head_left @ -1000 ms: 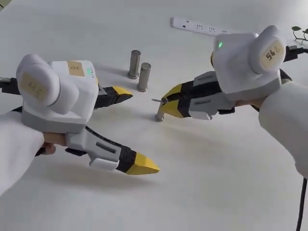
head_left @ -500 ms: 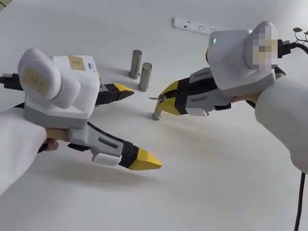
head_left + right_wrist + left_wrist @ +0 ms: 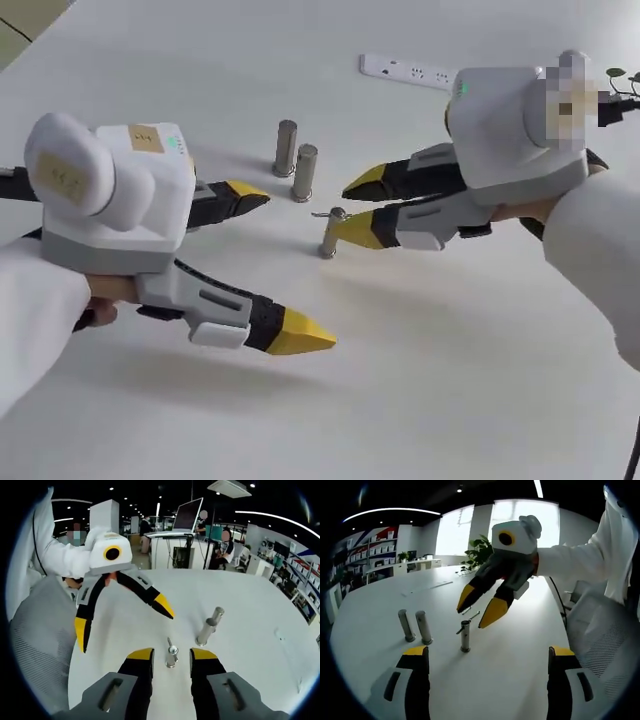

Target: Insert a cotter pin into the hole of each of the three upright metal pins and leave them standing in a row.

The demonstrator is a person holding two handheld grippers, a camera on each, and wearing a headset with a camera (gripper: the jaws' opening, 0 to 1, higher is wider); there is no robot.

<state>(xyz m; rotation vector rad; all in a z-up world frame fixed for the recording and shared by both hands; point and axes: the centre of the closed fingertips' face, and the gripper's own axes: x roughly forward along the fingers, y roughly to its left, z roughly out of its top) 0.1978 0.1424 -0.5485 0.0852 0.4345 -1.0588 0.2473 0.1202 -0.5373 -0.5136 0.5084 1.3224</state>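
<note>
Seating step (judged): two posts are bare, so this looks like the first of three. To do it well, grip the cotter by its head only, push straight along the hole's axis, and go slowly. Brace the post from the far side so it does not tip.
Left gripper (image 3: 275, 265): jaws are spread wide with nothing in them. It hangs over the white table (image 3: 450, 380), left of the posts and apart from them.
Far bare pin (image 3: 286, 148): upright, with no cotter visible at its top.
Second bare pin (image 3: 305, 172): upright, just beside the far one, also without a cotter.
Third pin (image 3: 330, 238): upright, near the pair on the person's side and slightly out of line with them.
Cotter pin (image 3: 322, 213): sits at the third pin's top and sticks out sideways toward the left gripper. Whether it passes fully through the hole is too small to tell.
Right gripper (image 3: 350, 208): jaws released and empty, pointing at the third pin from the right.
Relation: in the right gripper view, the third pin and its cotter stand just ahead, between the two tips. In the head view, the lower tip is just beside the post, but contact cannot be told.
Risk (judged): a sideways nudge from that lower tip could topple the post.
</note>
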